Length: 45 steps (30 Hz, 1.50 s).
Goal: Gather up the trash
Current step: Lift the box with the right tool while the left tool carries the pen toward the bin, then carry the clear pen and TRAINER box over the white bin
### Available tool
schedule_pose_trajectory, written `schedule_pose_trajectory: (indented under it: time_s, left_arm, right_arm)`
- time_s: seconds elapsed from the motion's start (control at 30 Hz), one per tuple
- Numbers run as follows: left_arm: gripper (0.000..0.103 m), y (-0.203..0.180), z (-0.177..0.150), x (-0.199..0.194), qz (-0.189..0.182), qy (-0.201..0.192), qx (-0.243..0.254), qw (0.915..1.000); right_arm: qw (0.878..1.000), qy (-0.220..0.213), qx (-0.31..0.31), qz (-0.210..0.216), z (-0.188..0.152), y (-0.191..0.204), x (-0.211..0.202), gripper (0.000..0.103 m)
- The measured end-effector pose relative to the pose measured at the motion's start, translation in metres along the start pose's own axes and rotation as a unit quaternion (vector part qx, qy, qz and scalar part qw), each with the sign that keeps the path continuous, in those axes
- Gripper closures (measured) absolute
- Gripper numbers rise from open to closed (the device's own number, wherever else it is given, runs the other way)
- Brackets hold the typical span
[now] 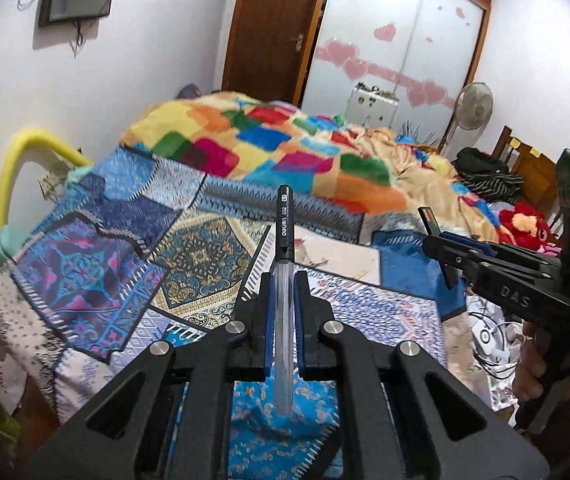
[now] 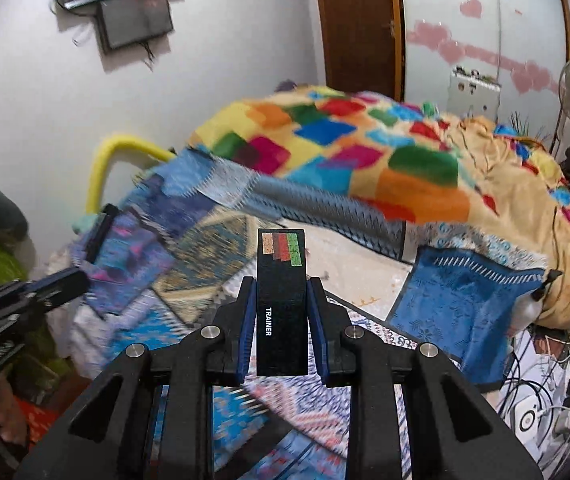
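Above the patchwork bedspread (image 1: 133, 264), both tools are loaded and lifted free of the bed. Left gripper (image 1: 283, 280): fingers closed narrow on a pen (image 1: 285, 236), clear barrel between the blue pads, black cap projecting forward past the fingertips. Right gripper (image 2: 281, 284): fingers clamped on the long sides of a flat black card (image 2: 281, 304) printed "TRAINER", colour swatches at its far end; the left wrist view shows the same card edge-on (image 1: 429, 218). Judged progress: two items are picked up, neither is deposited. No bin or bag is identifiable in either view, so the drop-off step remains open and its location cannot be stated. Whether more trash remains on the bed cannot be told; the busy pattern and motion blur hide small items. Clearance: open air exists ahead of and over the bed. The multicoloured blanket (image 1: 269, 148) heaps up beyond the grippers and limits forward travel at low height. A yellow padded rail (image 1: 25, 160) bounds the left edge of the bed. White cables and chargers (image 2: 545, 396) lie at the right edge and present a snag risk. The two grippers are near each other, apart, side by side; the protruding pen cap calls for margin during any turn.
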<state>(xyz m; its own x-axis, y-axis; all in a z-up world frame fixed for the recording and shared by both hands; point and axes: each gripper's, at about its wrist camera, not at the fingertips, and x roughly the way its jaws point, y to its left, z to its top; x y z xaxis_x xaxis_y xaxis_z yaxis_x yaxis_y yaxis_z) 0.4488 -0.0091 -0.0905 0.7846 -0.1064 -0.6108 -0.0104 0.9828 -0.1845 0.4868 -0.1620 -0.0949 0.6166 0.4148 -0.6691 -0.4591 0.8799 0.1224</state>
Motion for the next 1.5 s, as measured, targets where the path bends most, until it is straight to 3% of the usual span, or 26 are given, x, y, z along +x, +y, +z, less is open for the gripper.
schedule_pose_trajectory:
  time_s: [0.33,0.67,1.1,1.3,1.5]
  left_arm:
    - [0.096,-0.013,-0.015,-0.11,0.009,-0.044,0.006,0.999]
    - [0.096,0.016,-0.059,-0.192,0.045,-0.055,-0.011,0.9974]
    - [0.096,0.098,-0.123,-0.265,0.108,-0.051,-0.068,0.9905]
    - [0.096,0.135,-0.161,-0.267,0.133,-0.018,-0.092,0.9867]
    - [0.096,0.173,-0.203,-0.243,0.141,0.037,-0.133,0.9803]
  right_arm:
    - [0.998,-0.05,-0.024,0.037,-0.013,0.06,-0.098,0.08]
    - [0.994,-0.053,-0.046,0.085,-0.043,0.119,-0.138,0.08]
    - [0.986,-0.025,-0.095,0.134,-0.084,0.209,-0.14,0.08]
    - [0.981,0.011,-0.114,0.157,-0.102,0.248,-0.117,0.08]
    - [0.973,0.069,-0.142,0.167,-0.132,0.283,-0.08,0.08]
